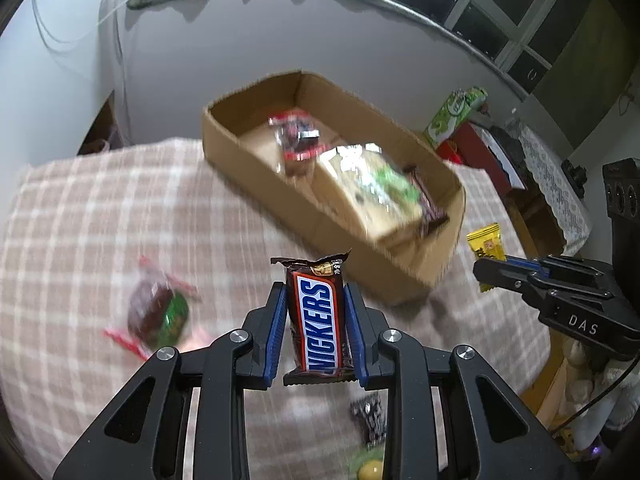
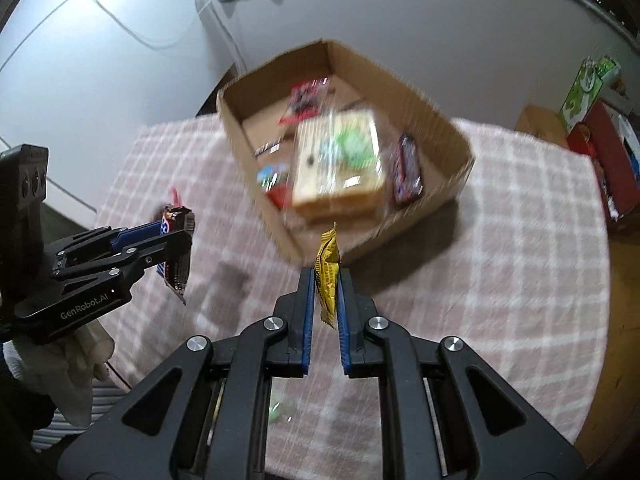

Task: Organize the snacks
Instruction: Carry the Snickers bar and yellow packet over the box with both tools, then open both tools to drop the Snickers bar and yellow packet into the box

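Both snacks were off the desk (image 2: 520, 208) and on their way to the cardboard box (image 1: 436, 268), so the step in hand looked like the carry, with the drop still to come. The left tool (image 1: 316, 292) was clamped on a Snickers bar (image 1: 318, 320), its blue ribbed pads pressing the long sides of the glossy brown wrapper, the crimped end standing up above the tips. The right tool (image 2: 326, 276) was pinched tight on a small yellow packet (image 2: 328, 276), thin and crinkled, held edge-on. The box stood just ahead of both, open-topped, with plain corrugated walls, and already held a clear-wrapped sandwich (image 2: 340, 160), a dark bar (image 2: 408, 170) along one wall and a red packet (image 2: 304, 100) at the far end. The next move probably called for bringing each tool over the rim and parting the pads above a free patch of floor, likely the near left corner. A wrapped round snack (image 1: 158, 312) still lay on the soft checked cloth, well apart from the box.
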Motion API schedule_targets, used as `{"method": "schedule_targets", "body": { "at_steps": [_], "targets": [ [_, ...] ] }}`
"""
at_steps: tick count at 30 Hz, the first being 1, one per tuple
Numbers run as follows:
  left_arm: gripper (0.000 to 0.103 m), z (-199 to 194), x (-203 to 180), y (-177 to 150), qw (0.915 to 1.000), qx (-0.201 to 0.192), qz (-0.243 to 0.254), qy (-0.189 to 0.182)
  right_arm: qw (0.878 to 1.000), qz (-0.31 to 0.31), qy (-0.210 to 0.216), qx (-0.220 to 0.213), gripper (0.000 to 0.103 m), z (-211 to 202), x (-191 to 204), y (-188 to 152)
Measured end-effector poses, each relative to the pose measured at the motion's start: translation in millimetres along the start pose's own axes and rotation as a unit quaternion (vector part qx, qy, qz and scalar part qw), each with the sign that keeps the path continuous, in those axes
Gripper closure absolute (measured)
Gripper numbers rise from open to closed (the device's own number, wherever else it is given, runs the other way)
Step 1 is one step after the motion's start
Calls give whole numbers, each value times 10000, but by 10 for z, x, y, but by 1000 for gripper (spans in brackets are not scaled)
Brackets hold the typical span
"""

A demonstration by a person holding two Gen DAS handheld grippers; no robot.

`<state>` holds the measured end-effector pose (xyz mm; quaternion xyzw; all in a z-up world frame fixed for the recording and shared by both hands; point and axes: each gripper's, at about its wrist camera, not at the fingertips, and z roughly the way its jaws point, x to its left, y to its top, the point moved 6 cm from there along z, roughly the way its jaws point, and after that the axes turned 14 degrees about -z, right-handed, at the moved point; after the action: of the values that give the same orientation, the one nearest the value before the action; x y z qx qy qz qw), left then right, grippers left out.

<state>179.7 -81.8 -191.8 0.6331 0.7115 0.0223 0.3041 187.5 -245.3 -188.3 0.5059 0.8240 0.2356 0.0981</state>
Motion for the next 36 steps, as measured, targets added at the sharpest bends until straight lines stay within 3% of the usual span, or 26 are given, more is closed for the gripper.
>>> {"method": "schedule_targets", "body": {
  "at_steps": [11, 17, 25, 36],
  "targets": [
    [76, 97, -124, 633, 9996, -267, 84, -30, 9994, -64, -291, -165, 92, 20, -346, 518],
    [76, 268, -181, 907, 9992, -302, 214, 143, 9992, -74, -372, -138, 92, 158, -456, 683],
    [76, 492, -187, 1101, 9996, -198, 113, 174, 9988, -114, -480, 32, 92, 411, -592, 833],
    [76, 691, -188, 1129, 9998, 1, -54, 177, 9984, -107, -525, 206, 92, 618, -650, 874]
  ]
}}
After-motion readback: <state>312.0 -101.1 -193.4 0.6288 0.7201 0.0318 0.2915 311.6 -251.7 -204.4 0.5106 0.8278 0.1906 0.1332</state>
